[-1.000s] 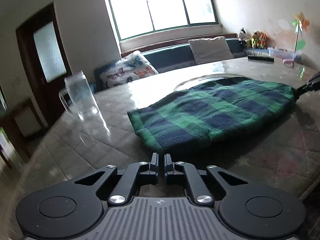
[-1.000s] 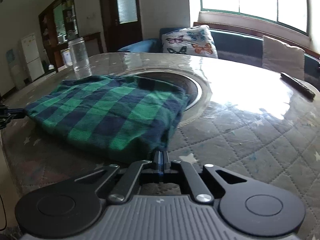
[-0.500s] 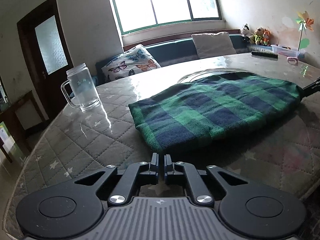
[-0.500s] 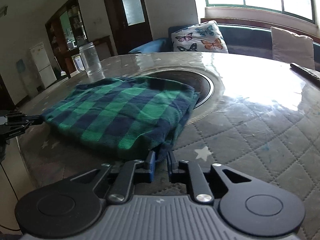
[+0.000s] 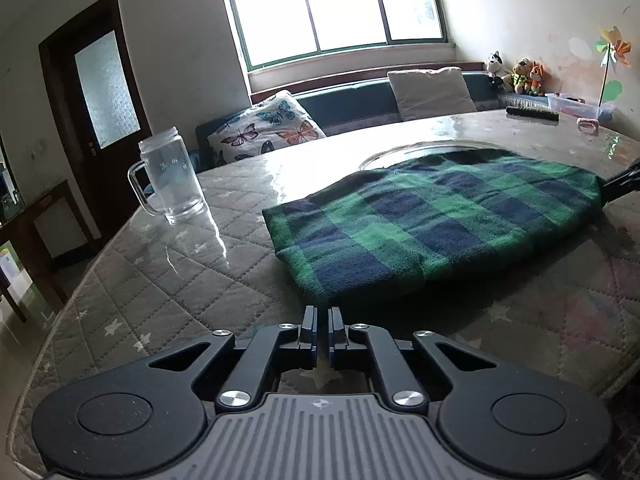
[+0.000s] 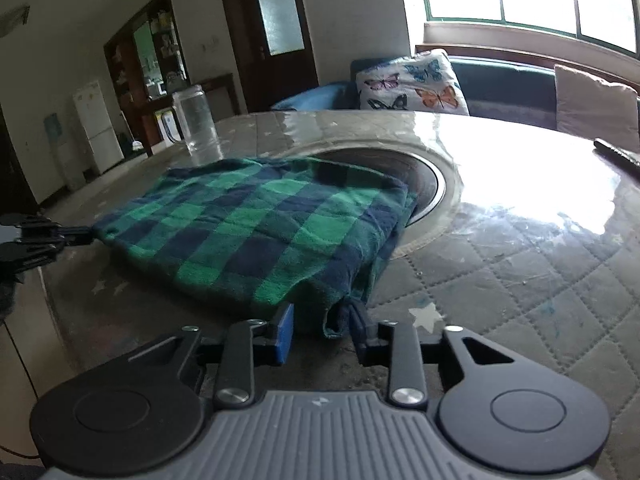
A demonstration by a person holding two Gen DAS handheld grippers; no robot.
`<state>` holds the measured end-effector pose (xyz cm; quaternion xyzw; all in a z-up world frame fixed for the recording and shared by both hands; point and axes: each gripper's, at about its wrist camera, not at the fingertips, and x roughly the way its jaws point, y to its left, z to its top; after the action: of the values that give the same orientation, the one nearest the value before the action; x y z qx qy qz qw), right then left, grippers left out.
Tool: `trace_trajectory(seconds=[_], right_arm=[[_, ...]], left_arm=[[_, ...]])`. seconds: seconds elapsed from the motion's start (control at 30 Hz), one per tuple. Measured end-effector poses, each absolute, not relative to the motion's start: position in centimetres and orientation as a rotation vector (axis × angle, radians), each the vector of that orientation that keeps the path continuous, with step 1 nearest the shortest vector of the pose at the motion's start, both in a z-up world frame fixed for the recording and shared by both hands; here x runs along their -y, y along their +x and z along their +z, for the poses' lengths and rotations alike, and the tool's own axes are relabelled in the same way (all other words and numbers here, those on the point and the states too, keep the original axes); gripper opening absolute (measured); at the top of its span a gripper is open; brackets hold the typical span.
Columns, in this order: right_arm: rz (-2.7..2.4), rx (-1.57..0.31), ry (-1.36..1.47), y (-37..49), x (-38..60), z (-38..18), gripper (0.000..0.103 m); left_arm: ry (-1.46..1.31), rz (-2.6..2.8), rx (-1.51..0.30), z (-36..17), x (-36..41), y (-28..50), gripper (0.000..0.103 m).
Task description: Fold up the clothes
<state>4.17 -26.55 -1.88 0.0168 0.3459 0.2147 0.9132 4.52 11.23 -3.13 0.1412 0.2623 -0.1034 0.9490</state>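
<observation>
green cloth [image 5: 436, 216], mug [image 5: 172, 176] beyond; left tool [image 5: 322, 314] narrow; right tool [image 6: 321, 314] wide, closing on it

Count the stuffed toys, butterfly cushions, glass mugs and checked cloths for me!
Stuffed toys: 3
Butterfly cushion: 1
Glass mug: 1
Green and blue checked cloth: 1
Total: 6
</observation>
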Motion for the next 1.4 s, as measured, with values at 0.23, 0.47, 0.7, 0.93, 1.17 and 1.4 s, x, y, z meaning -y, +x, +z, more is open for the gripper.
trace_trajectory(seconds=[0.23,0.47,0.7,0.93,1.17,1.4], right_arm=[[0.393,-0.683,0.008,3.8,26.4,-1.1,0.003],[0.391,-0.69,-0.001,3.5,26.3,-1.3,0.003],[0.391,-0.686,-0.006,3.7,26.3,-1.2,0.003],[0.375,-0.673,-0.031,3.5,26.1,-1.1,0.003],[0.351,-0.685,-0.043,3.5,26.0,-1.6,0.002],[0.34,-0.697,-0.037,3.4,26.7,-1.1,0.006]], left_arm=[[0.237,-0.205,-0.522,-2.6,-12.6,4.4,0.0],[0.182,-0.249,-0.552,-3.0,-12.3,4.4,0.008],[0.11,-0.253,-0.568,-3.2,-12.9,5.3,0.032],[0.1,-0.258,-0.546,-3.1,-12.8,5.2,0.004],[0.133,-0.233,-0.604,-4.2,-12.7,5.4,0.0],[0.111,-0.179,-0.578,-3.3,-14.0,5.0,0.001]])
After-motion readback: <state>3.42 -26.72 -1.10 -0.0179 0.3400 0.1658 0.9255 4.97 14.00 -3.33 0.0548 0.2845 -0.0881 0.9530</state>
